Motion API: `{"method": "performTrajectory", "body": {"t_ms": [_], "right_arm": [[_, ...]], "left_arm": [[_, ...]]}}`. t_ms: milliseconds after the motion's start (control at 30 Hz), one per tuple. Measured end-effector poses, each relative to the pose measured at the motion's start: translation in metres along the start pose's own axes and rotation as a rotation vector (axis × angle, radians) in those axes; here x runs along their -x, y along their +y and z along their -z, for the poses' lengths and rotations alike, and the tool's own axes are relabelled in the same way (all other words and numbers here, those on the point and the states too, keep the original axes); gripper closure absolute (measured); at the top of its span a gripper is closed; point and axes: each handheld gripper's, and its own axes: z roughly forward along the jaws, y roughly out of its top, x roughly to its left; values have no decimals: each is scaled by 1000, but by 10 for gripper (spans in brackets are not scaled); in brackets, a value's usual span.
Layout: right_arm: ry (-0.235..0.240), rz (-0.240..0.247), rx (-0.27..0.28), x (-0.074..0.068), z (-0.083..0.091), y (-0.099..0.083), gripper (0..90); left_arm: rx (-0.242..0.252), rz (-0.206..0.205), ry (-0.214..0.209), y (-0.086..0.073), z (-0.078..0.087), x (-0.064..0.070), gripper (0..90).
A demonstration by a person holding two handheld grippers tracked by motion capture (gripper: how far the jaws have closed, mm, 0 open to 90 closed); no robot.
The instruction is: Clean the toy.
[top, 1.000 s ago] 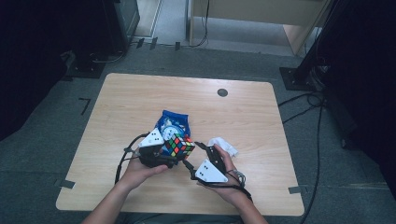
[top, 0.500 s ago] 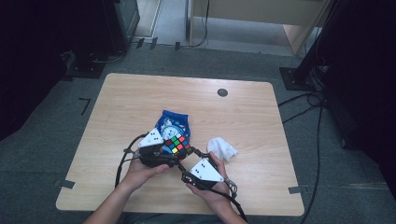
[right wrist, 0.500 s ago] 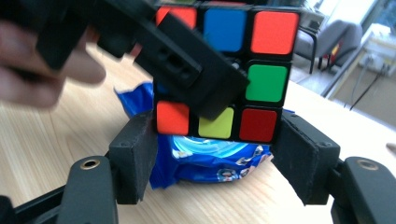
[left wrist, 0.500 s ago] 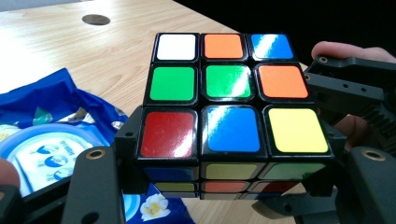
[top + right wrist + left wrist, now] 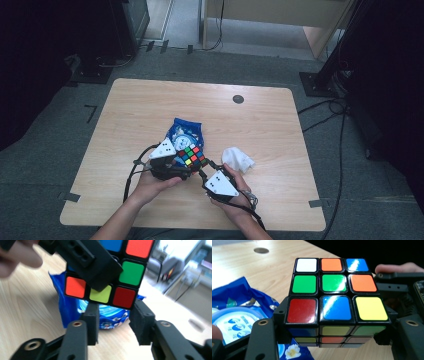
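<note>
Cube (image 5: pixel 190 155) scrambled, held up off the table (image 5: pixel 150 110) near the front edge, a bit left of centre, above the blue snack bag (image 5: pixel 184 132). Left gripper (image 5: pixel 332 337) clamped on it: its jaws press the cube's two opposite sides low down, white/orange/blue row at the far edge of the top face, red/blue/yellow row nearest that gripper's camera. Left hand (image 5: pixel 150 182) behind it, steady hold by the look of it

Right gripper (image 5: pixel 113 326) sits just right and near of the cube, jaws apart, pads (image 5: pixel 91 322) just under the cube's lower edge with the gap lined up on the red and yellow-green stickers. Cannot tell if the pads touch the cube yet; looks like not. Cube lies up and ahead of those jaws, so my guess is the next move is a short push forward to straddle a layer, then close and twist. Right hand (image 5: pixel 235 197) is the free one and nearer the open side

White crumpled tissue (image 5: pixel 237 159) lies on the table right of the cube, apart from both grippers. Dark round hole (image 5: pixel 238 99) far side of table. Cables (image 5: pixel 131 172) trail off toward the near edge
</note>
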Motion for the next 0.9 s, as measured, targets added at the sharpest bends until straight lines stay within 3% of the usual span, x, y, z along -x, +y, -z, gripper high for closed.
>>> {"method": "performTrajectory", "body": {"t_ms": [100,167,267,333,433,500,567,600,733,800,900], "right_arm": [[62,-150,-18,0,2,2,651],[103,-197,-19,-4,4,5,646],[120,-193,-20,-9,6,9,643],[146,-207,-14,-6,4,7,627],[164,-181,-40,0,1,3,528],[144,-159,-83,7,1,-1,499],[71,-146,-96,16,4,-4,540],[45,-168,-100,23,6,-4,538],[18,-359,-35,53,20,6,469],[85,-511,31,60,25,14,409],[197,-669,68,55,25,28,298]], "left_arm": [[21,-16,15,-1,-1,4,340],[33,-14,11,-2,-2,6,340],[40,-15,4,-2,-1,7,339],[25,-32,27,-2,-2,7,339],[26,-54,52,-6,-4,8,340],[34,-43,58,-6,-3,5,340],[22,-55,72,-7,-3,3,340],[19,-62,85,-9,-4,3,340],[16,-64,105,-13,-9,2,340],[16,-95,116,-14,-11,7,340],[21,-141,131,-14,-14,16,340]]}}
